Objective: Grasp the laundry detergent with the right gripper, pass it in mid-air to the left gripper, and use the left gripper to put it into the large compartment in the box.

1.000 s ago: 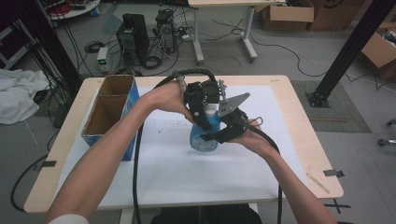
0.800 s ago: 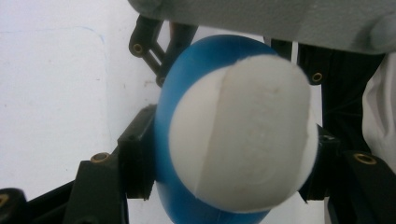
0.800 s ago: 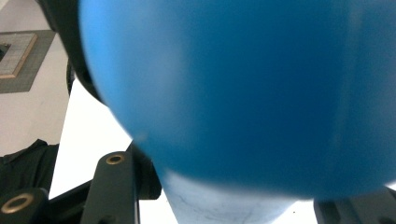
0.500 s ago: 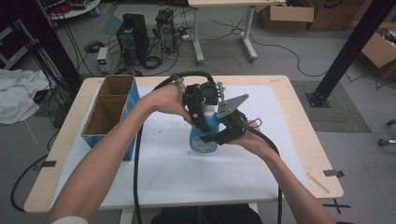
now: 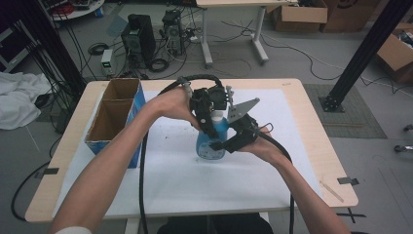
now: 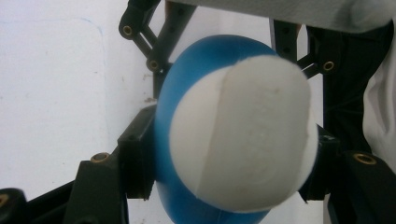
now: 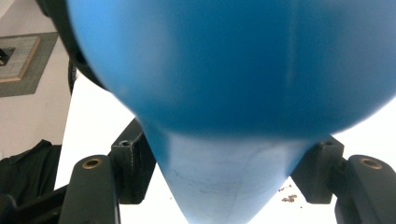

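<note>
My left hand-held gripper [image 5: 210,127] is clamped tight on the blue bottle [image 5: 212,141] just under its white cap [image 6: 243,135], steadying it upright near the middle of the counter [image 5: 311,117], on the white sheet [image 5: 185,170]. My right hand-held gripper [image 5: 229,144] sits at the bottle's four o'clock; its jaws have just been opening and now stand either side of the lower body, the pads apparently clear of it. To do this release well, I think I should keep the left grip firm and still, let the right jaws spread until both pads are plainly off, then draw the right straight back without nudging the base. The cardboard box [image 5: 112,117] waits at nine o'clock.
</note>
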### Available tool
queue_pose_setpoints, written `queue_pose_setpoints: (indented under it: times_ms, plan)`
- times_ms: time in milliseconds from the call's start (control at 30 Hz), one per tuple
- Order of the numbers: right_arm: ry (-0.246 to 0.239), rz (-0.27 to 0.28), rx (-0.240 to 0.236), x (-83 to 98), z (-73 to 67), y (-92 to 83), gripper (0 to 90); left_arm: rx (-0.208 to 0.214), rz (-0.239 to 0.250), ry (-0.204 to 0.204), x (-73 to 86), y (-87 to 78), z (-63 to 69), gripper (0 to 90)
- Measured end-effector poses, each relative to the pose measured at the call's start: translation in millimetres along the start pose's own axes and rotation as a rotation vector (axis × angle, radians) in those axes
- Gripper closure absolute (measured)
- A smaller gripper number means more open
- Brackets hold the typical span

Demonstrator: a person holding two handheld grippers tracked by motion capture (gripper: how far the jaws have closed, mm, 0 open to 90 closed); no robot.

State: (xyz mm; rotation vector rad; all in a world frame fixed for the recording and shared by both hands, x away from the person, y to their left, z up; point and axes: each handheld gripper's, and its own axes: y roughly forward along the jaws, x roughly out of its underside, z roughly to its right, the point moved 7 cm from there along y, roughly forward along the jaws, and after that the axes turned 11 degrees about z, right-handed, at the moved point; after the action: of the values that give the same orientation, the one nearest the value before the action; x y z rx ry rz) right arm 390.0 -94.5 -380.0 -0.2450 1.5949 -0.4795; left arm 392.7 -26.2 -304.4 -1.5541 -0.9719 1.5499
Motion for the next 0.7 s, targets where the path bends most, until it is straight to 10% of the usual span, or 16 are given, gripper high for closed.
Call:
queue_pose_setpoints:
  times_ms: [700]
  plan:
    - [0.014,-0.013,0.007,2.4,-1.2,-7.8,27.4,0.011,-0.008,0.003,-1.9,-2.3,4.3,37.5]
